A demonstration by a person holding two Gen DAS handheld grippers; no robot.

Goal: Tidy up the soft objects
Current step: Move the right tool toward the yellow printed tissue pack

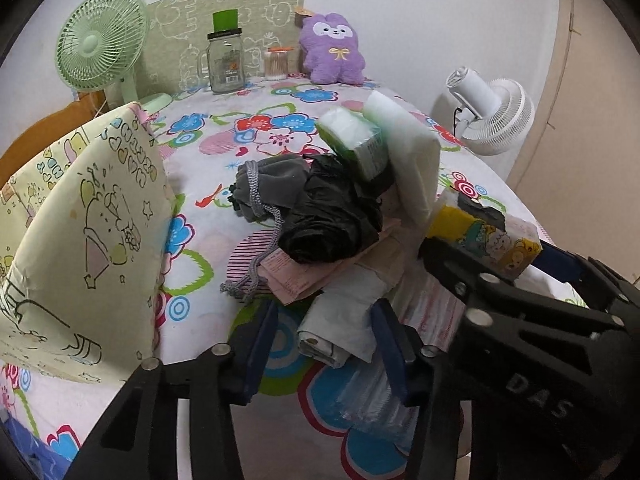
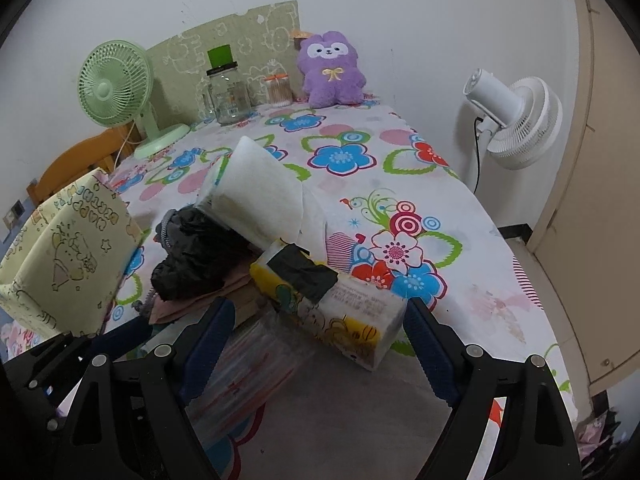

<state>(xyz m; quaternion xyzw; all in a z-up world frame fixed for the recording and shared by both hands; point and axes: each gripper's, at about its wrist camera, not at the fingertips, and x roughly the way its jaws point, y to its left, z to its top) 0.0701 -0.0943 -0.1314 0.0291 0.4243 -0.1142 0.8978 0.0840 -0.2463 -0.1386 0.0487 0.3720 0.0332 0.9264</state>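
Pale grey-white folded bag [image 1: 340, 320] sits between the left gripper [image 1: 326, 354] jaws, roughly centred; the blue pads stand either side of it, close, but firm pinch or not I cannot tell. No earlier view to compare.

Under that bag: a clear plastic pack [image 1: 372, 396] lying on the table [image 1: 200, 320], partly below the jaws.

Right gripper [image 2: 316, 344] jaws spread wide. The yellow cartoon tissue pack [image 2: 340, 312] lies between them, tilted, its near end close to the right-hand pad, gap on the other side. Not pinched. A black tape patch [image 2: 304, 272] on its top.

Beyond the jaws, one pile mid-table: black crumpled bag [image 1: 328, 216] on pink paper sheets [image 1: 296, 280], grey drawstring pouch [image 1: 272, 188] touching its left side, white foam sheet [image 1: 408, 164] leaning upright behind, green-and-white tissue pack [image 1: 356, 140] propped against it.

Left of the pile, apart from it: pale yellow cartoon fabric box [image 1: 88, 240], open top.

Far edge of table: green fan [image 1: 100, 44], glass jar [image 1: 226, 62], cotton swab tub [image 1: 276, 64], purple plush bunny [image 1: 332, 50]. White fan [image 1: 492, 112] off the right side.
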